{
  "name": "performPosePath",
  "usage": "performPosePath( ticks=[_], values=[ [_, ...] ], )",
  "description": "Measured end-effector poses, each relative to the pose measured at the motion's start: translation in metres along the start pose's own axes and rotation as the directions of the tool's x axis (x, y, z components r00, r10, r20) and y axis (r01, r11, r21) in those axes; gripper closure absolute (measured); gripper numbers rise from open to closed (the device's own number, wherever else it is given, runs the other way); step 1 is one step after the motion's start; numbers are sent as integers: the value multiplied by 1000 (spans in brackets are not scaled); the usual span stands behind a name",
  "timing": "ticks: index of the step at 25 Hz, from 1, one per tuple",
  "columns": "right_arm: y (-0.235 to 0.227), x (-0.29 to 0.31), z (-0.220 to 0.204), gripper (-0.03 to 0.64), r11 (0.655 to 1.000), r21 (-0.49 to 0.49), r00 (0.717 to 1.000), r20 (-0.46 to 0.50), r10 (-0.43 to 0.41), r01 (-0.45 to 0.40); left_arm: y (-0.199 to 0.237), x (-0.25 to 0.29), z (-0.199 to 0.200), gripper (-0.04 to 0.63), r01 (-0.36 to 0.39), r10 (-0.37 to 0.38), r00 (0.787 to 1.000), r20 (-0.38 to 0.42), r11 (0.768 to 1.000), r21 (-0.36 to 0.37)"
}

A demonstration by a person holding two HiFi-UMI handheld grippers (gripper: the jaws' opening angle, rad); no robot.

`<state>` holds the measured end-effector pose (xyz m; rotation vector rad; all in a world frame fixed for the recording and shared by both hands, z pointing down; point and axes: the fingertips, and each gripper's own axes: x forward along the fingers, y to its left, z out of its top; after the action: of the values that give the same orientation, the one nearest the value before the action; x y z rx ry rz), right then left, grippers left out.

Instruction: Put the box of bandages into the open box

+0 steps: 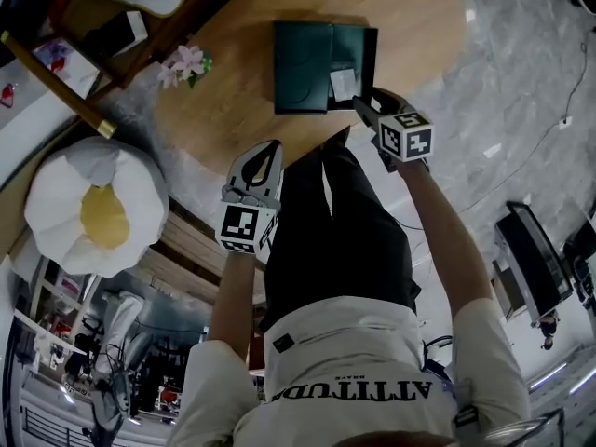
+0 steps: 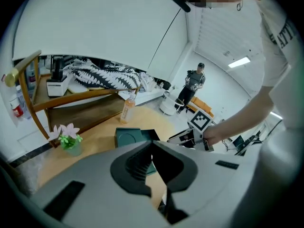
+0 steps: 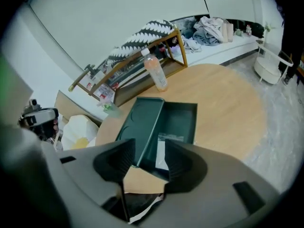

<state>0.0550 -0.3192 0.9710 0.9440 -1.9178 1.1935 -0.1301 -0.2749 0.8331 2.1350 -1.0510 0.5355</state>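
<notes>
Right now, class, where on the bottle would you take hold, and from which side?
Take the bottle round the middle of its body. Come in level from over the table at its right in the right gripper view: it stands upright and narrow, and the green box lies in front of it.

We see a round wooden table (image 1: 223, 110) carrying a dark green open box (image 1: 354, 49) with its lid (image 1: 300, 68) alongside, a small pot of pink flowers (image 1: 186, 65) and a bottle of orange drink (image 3: 155, 71).

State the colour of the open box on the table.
The open box is dark green; the head view shows it best.
</notes>
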Motion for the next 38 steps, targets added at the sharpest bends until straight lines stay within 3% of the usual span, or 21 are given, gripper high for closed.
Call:
performPosePath(
  ticks=[12, 18, 30, 38],
  values=[
    [57, -142, 51, 497, 994, -112, 994, 113, 8, 5, -49, -71, 84, 574, 13, -17, 998, 52, 997, 71],
    [87, -223, 79, 555, 984, -171, 975, 221, -5, 44, -70, -100, 113, 574, 47, -54, 997, 56, 992, 114],
    [130, -360, 93, 597, 978, -190, 906, 423, 4, 84, -121, -150, 180, 574, 85, -111, 982, 151, 981, 172],
    [139, -442, 96, 597, 961, -242, 834, 552, 24, 132, -167, -178, 201, 574, 33, -83, 966, 245, 979, 200]
  ],
)
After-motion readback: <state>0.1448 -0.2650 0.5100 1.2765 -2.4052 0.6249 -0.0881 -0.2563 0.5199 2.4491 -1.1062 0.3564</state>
